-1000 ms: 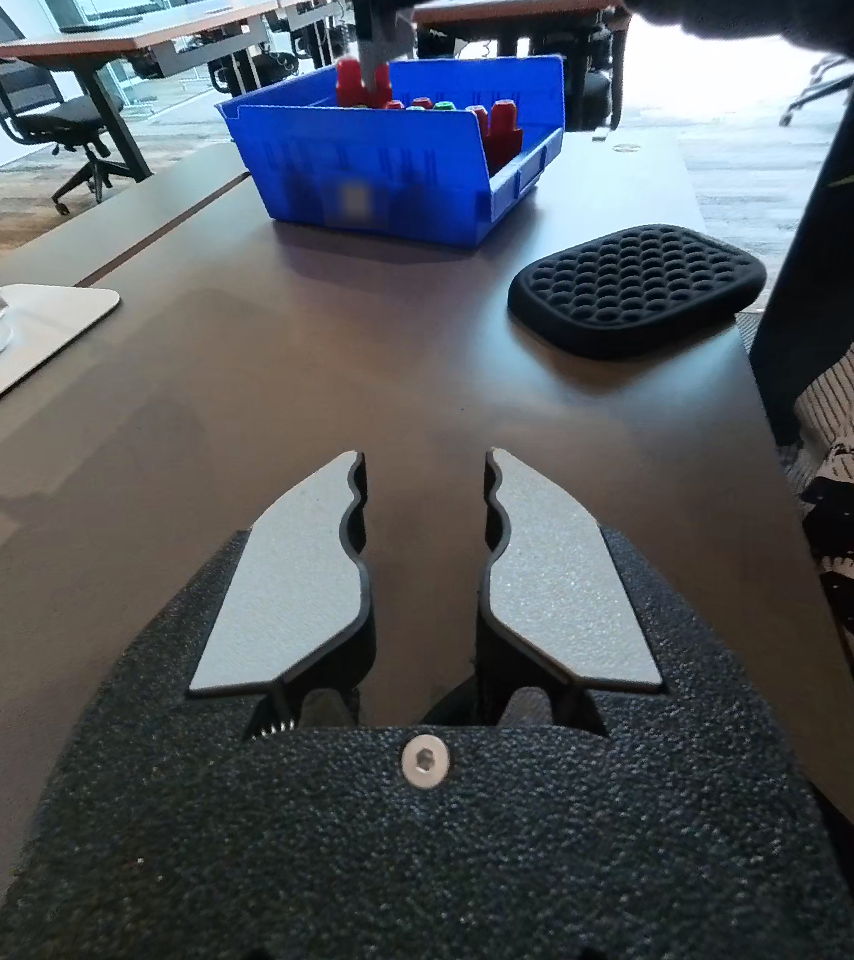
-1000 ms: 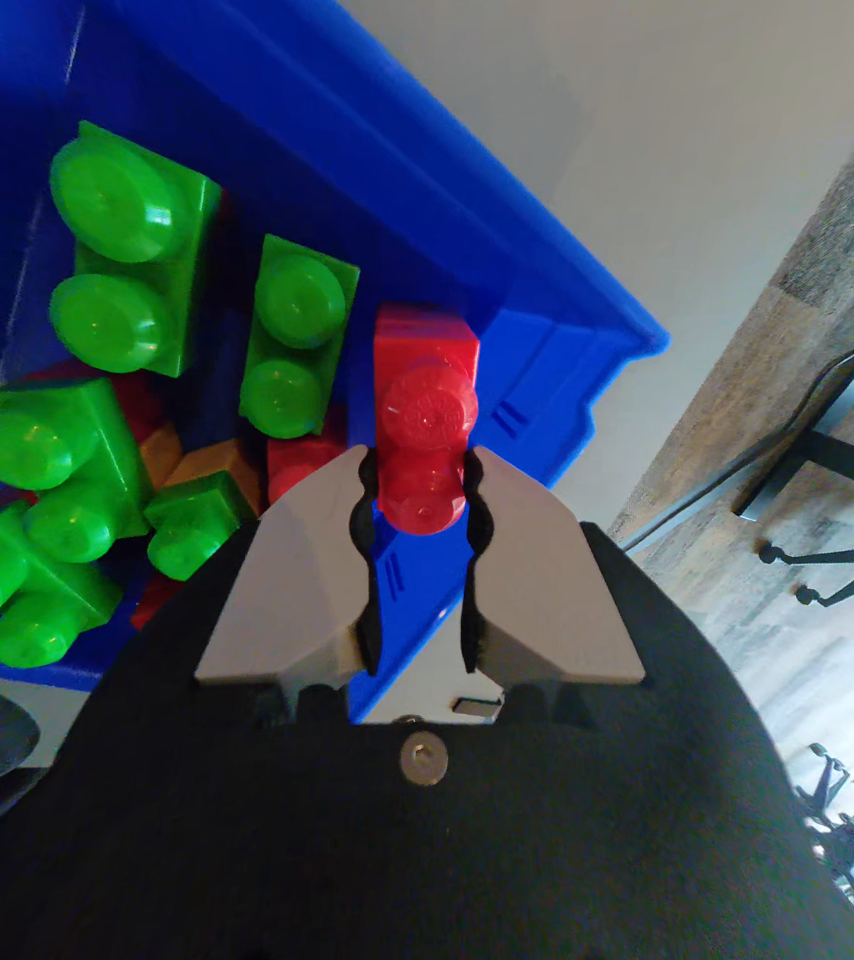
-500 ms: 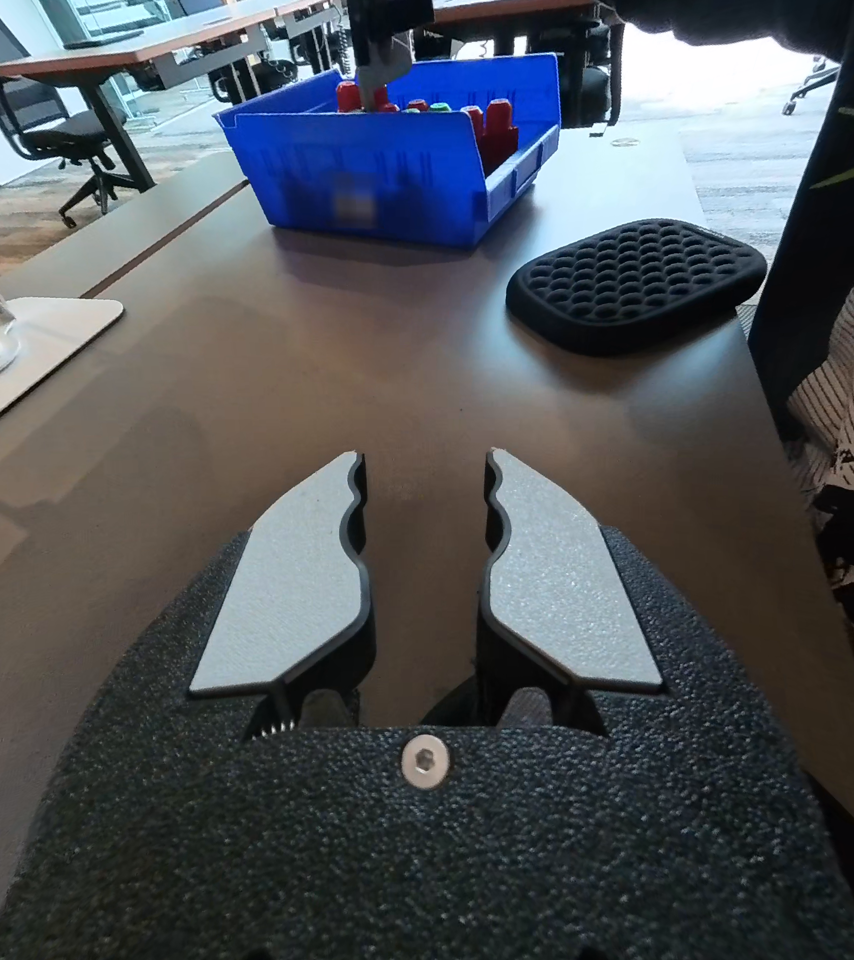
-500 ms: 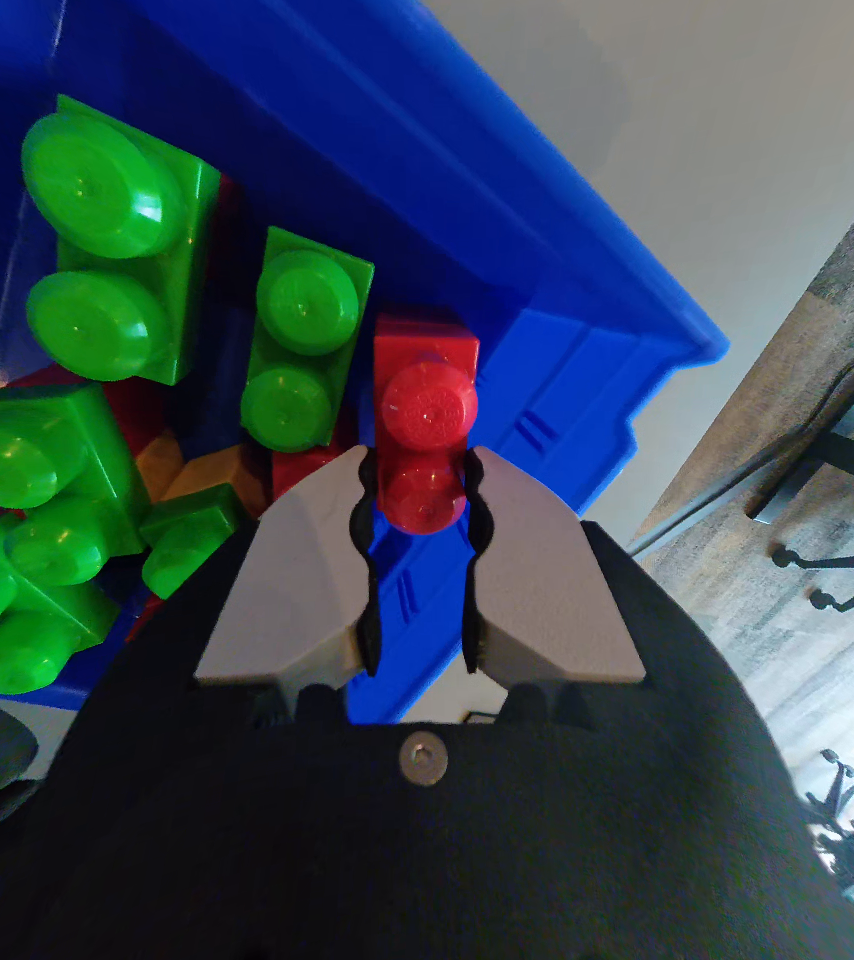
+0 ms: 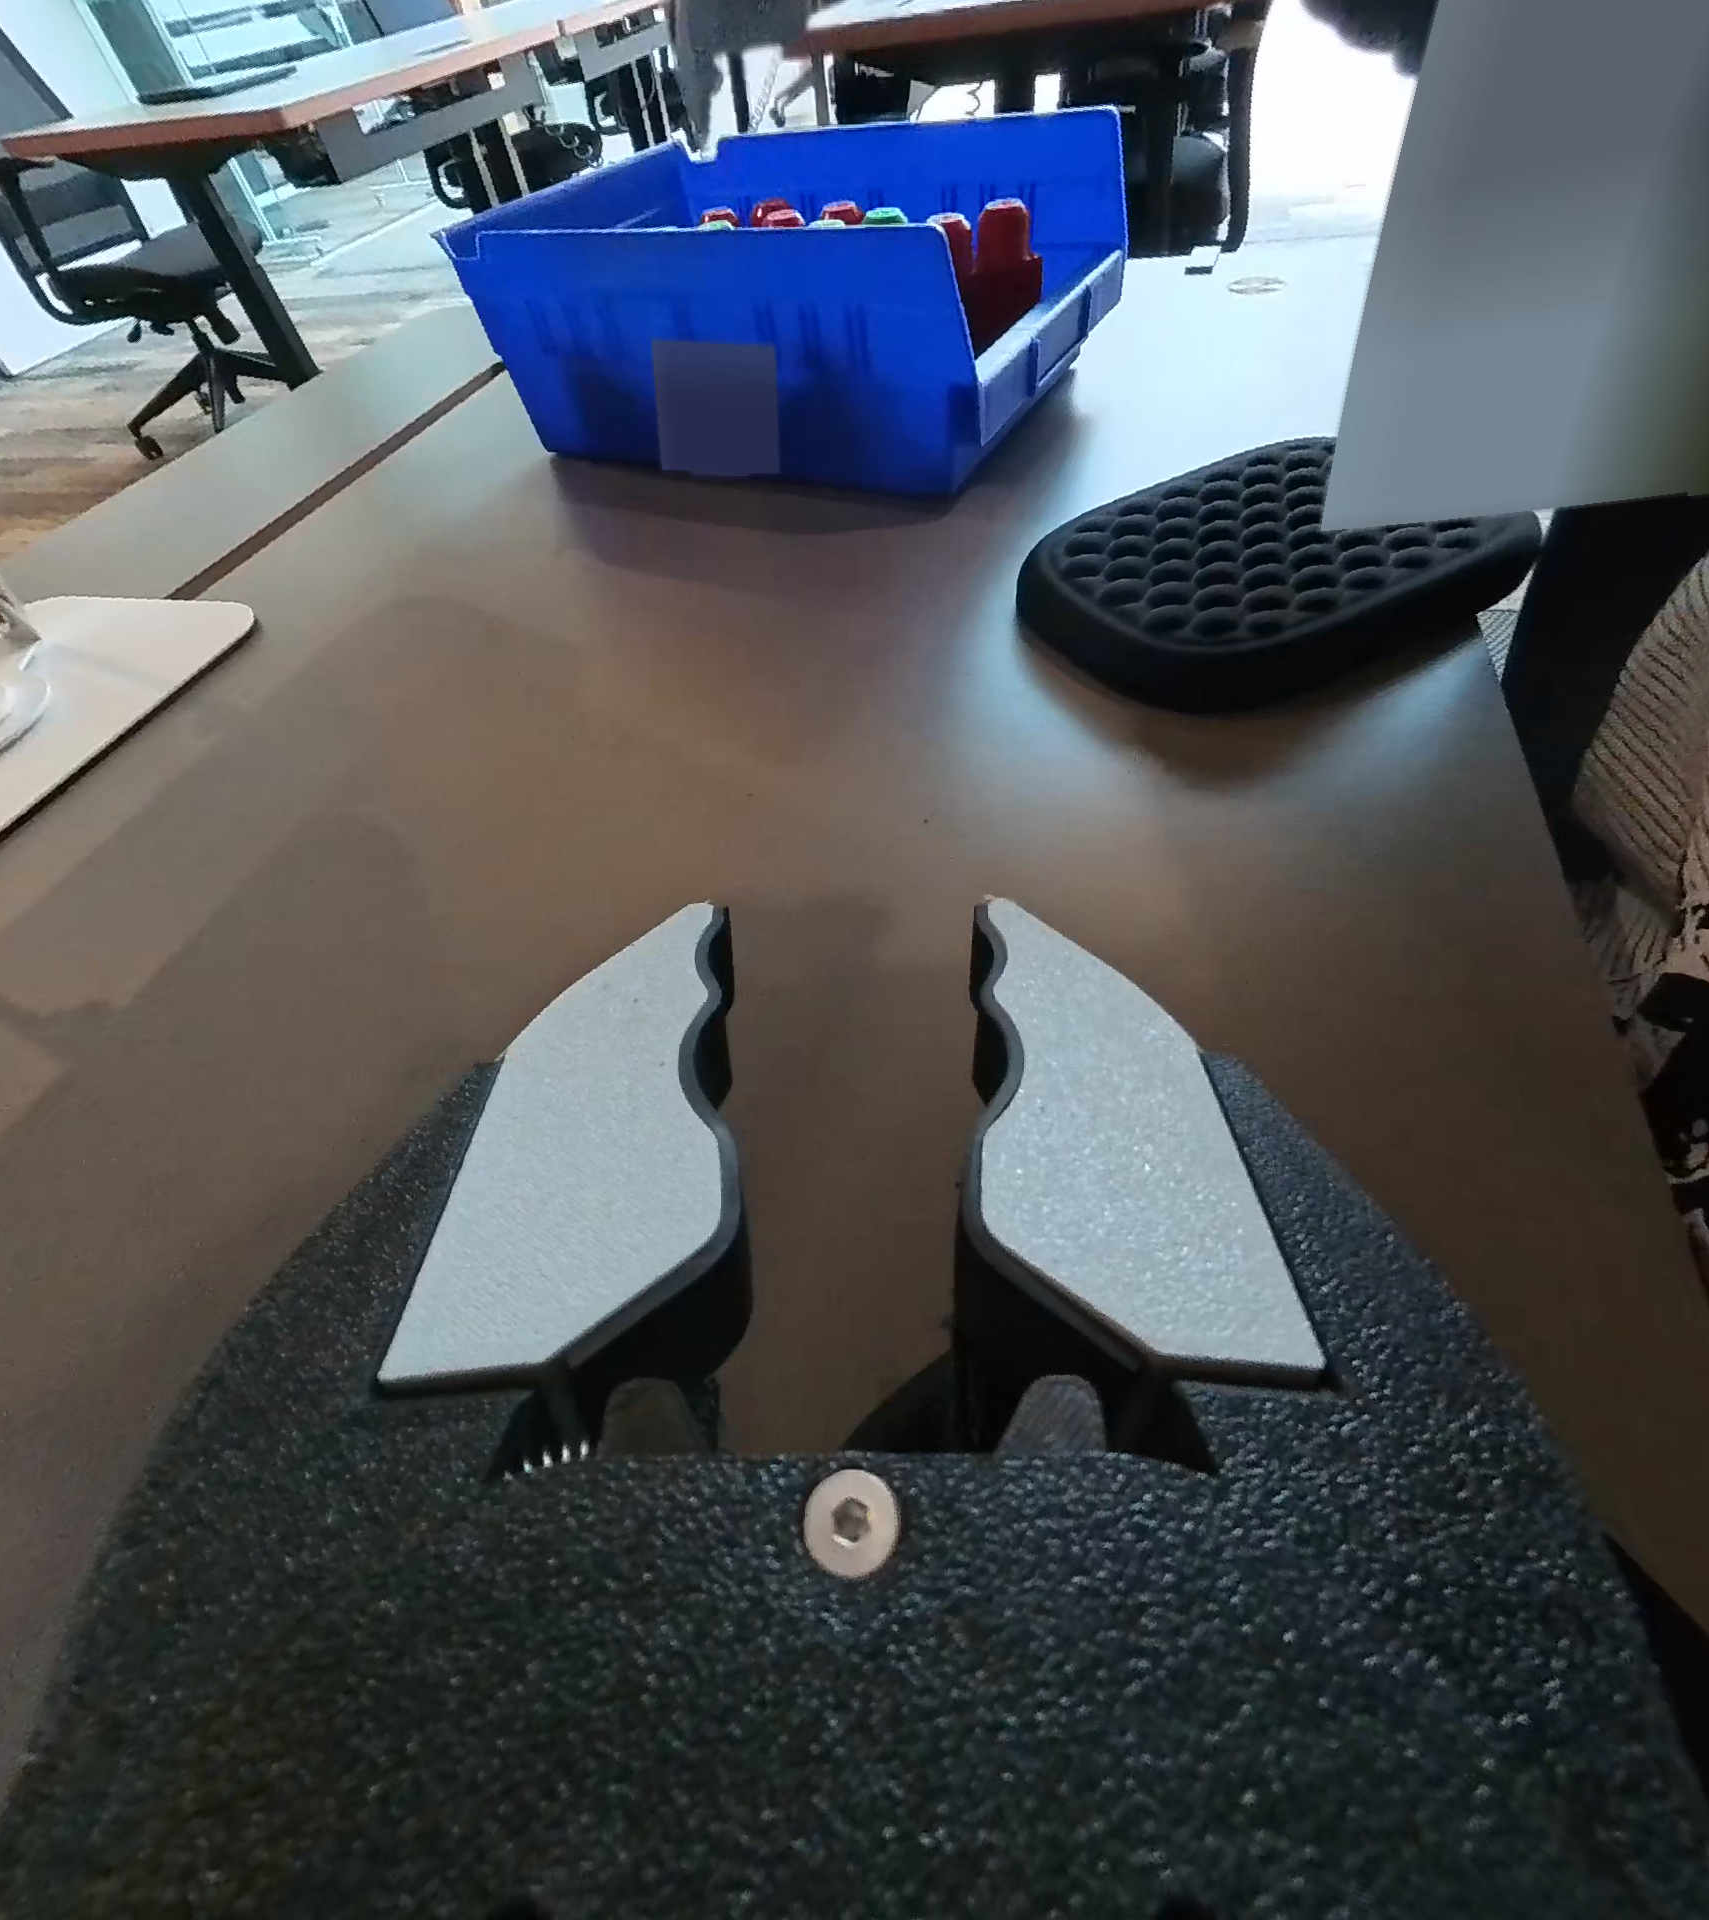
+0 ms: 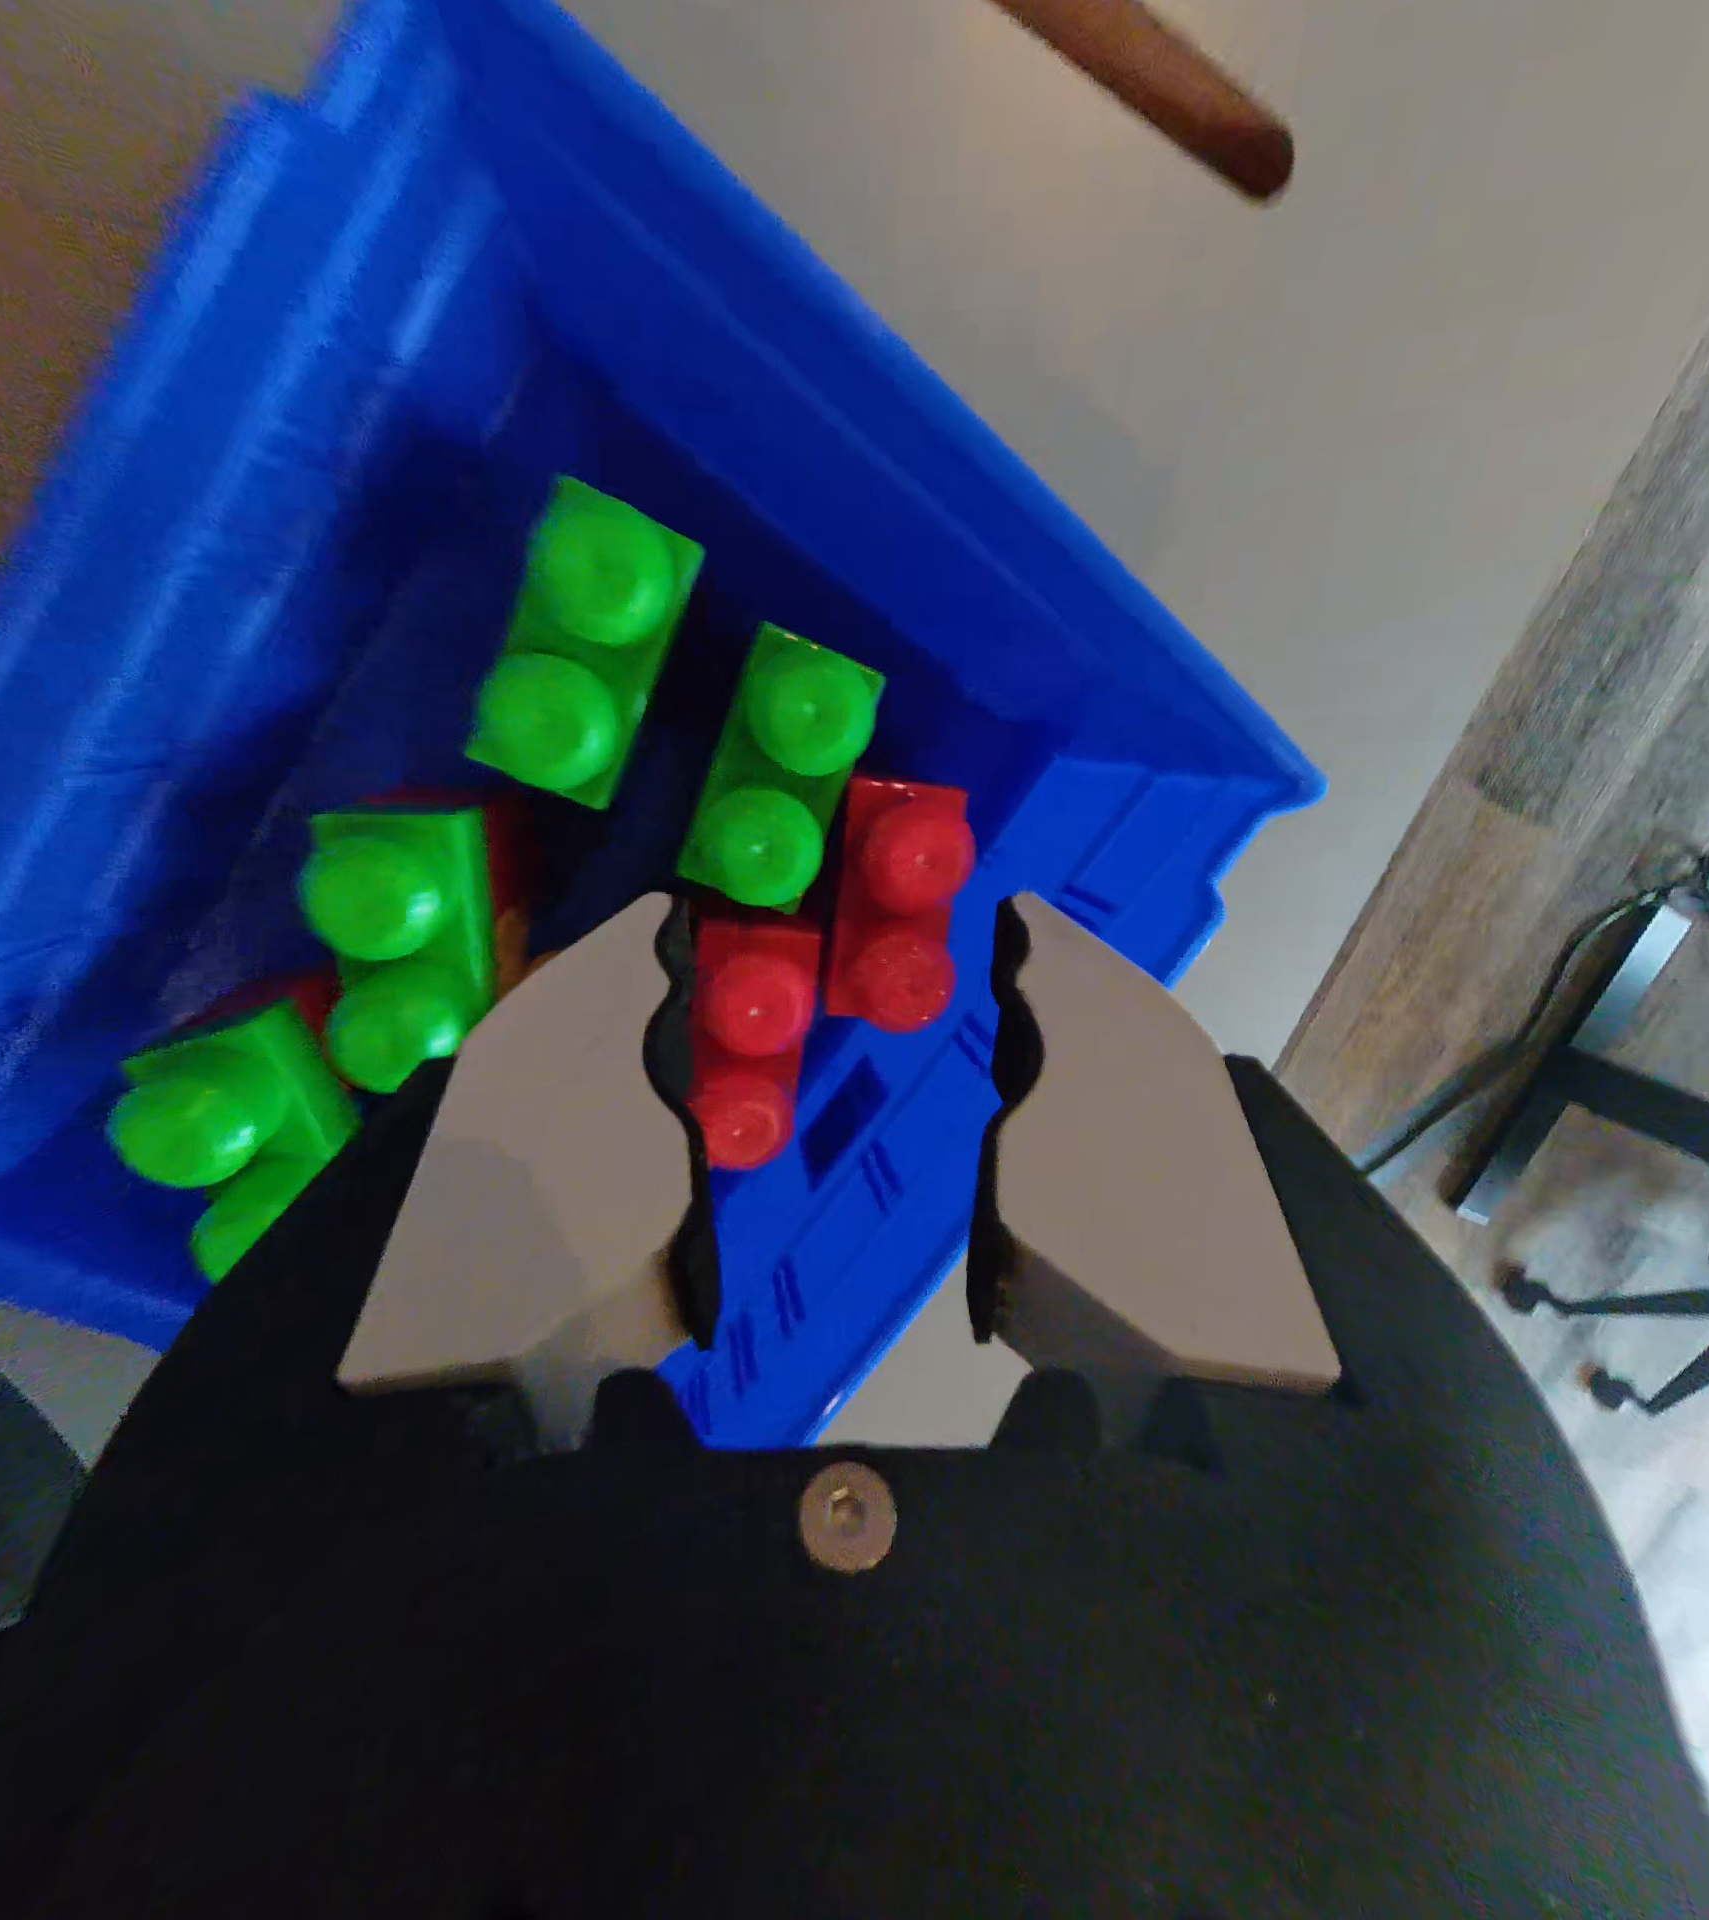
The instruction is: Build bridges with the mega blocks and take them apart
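A brown counter (image 5: 621, 779) is seen carrying a blue bin (image 5: 788, 322) at its far end, with a black honeycomb pad (image 5: 1234, 582) near right. Green blocks (image 6: 580, 644) and red blocks (image 6: 897, 904) are held in the bin. The left tongs (image 5: 850, 935) are spread over bare counter; the right tongs (image 6: 839, 925) are spread above the bin, nothing pinched.

blue bin (image 6: 206, 582) motion-blurred, corner cropped
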